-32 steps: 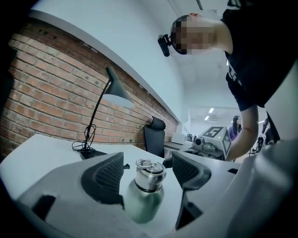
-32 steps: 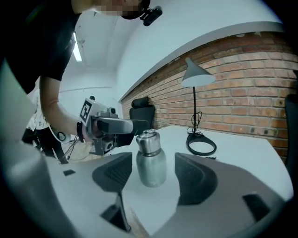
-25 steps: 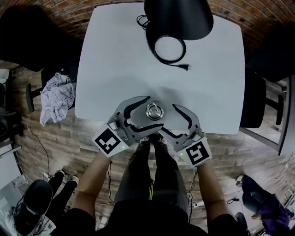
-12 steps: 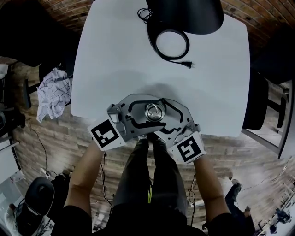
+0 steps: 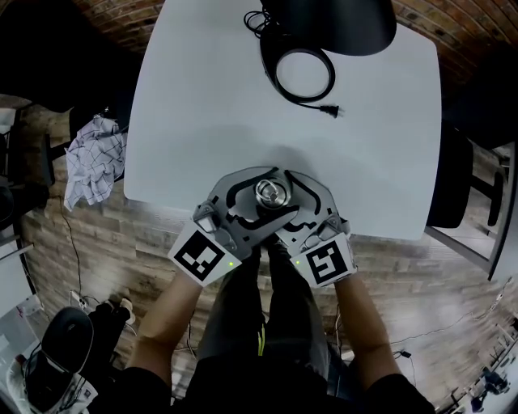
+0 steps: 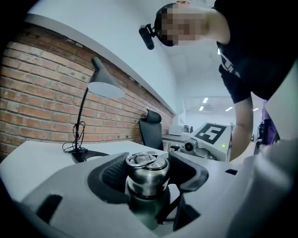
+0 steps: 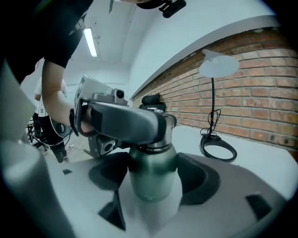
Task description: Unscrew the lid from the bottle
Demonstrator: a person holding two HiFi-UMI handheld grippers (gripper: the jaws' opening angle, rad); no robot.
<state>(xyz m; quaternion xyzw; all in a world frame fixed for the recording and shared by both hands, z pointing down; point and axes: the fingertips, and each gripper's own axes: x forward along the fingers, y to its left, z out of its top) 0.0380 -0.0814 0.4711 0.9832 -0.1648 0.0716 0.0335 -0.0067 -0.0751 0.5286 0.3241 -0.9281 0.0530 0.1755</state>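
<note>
A green metal bottle (image 7: 152,174) stands at the near edge of the white table (image 5: 202,105). Its steel lid (image 5: 271,192) carries a ring handle on top. My left gripper (image 5: 265,194) reaches in from the lower left, and its jaws are closing on the lid (image 6: 146,169), pads against both sides. Lower down, my right gripper (image 5: 279,206) is shut on the bottle's body, with a dark pad (image 7: 109,174) touching each flank. In the right gripper view the left gripper's jaw crosses in front of the lid and hides most of it.
A black desk lamp (image 5: 332,20) with a ring-shaped base (image 5: 303,77) and a loose plug (image 5: 328,111) stands at the table's far side. A checked cloth (image 5: 95,166) lies on a seat at the left. A black chair (image 5: 449,178) stands at the right.
Both grippers stood spread on either side of the bottle a second ago. The right one then closed round the body, and the left one has swung in and narrowed round the lid.
</note>
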